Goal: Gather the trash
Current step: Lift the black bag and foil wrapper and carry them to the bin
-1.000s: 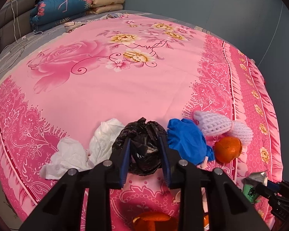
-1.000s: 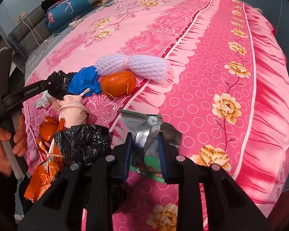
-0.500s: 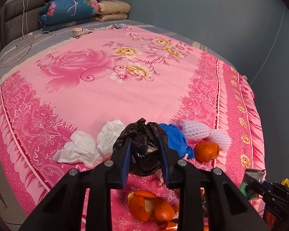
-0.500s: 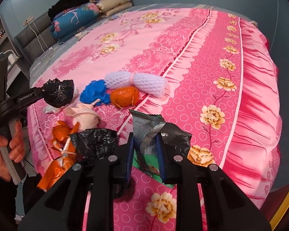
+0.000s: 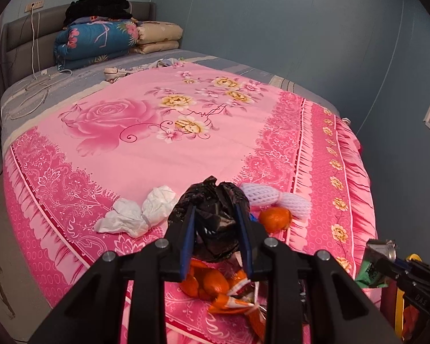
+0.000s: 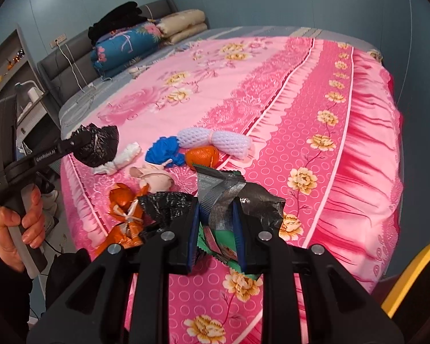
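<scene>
Left claw (image 5: 215, 223) pinches one crumpled black bag (image 5: 213, 200), held above the bed (image 5: 129, 157). Right claw (image 6: 215, 220) pinches one foil wrapper (image 6: 218, 197). On the bed: one whole orange (image 5: 273, 219), two white tissues (image 5: 140, 212), one blue glove (image 6: 163, 150).

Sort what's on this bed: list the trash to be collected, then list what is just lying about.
Trash:
black plastic wad, in left gripper
foil wrapper, in right gripper
white tissues
blue glove
foam fruit nets
orange peels
loose black bag

Lying about:
folded quilts
black clothes
white cable
</scene>
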`<action>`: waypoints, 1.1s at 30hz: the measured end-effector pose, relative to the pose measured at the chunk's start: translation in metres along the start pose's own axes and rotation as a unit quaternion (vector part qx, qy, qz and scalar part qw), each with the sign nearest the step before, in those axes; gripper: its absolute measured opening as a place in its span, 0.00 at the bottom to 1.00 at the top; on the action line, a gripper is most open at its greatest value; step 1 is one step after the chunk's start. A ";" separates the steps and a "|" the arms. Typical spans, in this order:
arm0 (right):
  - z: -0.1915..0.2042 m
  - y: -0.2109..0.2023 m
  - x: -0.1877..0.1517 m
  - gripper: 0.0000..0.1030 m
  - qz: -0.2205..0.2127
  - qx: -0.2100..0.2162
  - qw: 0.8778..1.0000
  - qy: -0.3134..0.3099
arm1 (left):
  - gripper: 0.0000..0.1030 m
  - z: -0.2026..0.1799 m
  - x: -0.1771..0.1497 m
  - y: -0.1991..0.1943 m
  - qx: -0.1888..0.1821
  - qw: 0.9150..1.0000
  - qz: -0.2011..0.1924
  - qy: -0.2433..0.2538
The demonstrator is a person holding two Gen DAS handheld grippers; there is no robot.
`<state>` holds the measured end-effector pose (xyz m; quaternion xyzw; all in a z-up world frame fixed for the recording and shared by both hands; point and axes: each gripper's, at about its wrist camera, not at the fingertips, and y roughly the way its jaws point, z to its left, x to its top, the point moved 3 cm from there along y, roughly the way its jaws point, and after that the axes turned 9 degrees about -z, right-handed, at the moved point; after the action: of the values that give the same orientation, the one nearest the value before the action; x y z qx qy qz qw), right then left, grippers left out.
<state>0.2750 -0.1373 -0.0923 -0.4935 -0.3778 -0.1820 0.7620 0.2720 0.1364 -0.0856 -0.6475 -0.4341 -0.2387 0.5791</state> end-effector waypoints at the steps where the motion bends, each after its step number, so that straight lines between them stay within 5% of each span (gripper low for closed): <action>1: 0.001 -0.003 0.000 0.21 -0.002 0.001 1.000 -0.001 | 0.25 -0.002 -0.001 -0.003 -0.001 1.000 -0.001 0.002; 33: -0.055 -0.157 0.012 0.21 -0.121 -0.008 0.992 0.027 | 0.25 -0.122 -0.015 -0.095 -0.096 0.993 -0.038 0.062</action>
<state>0.2022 -0.2553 0.0011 -0.4448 -0.4130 -0.2894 0.7402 0.2083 0.0111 -0.0198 -0.6669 -0.3965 -0.3405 0.5311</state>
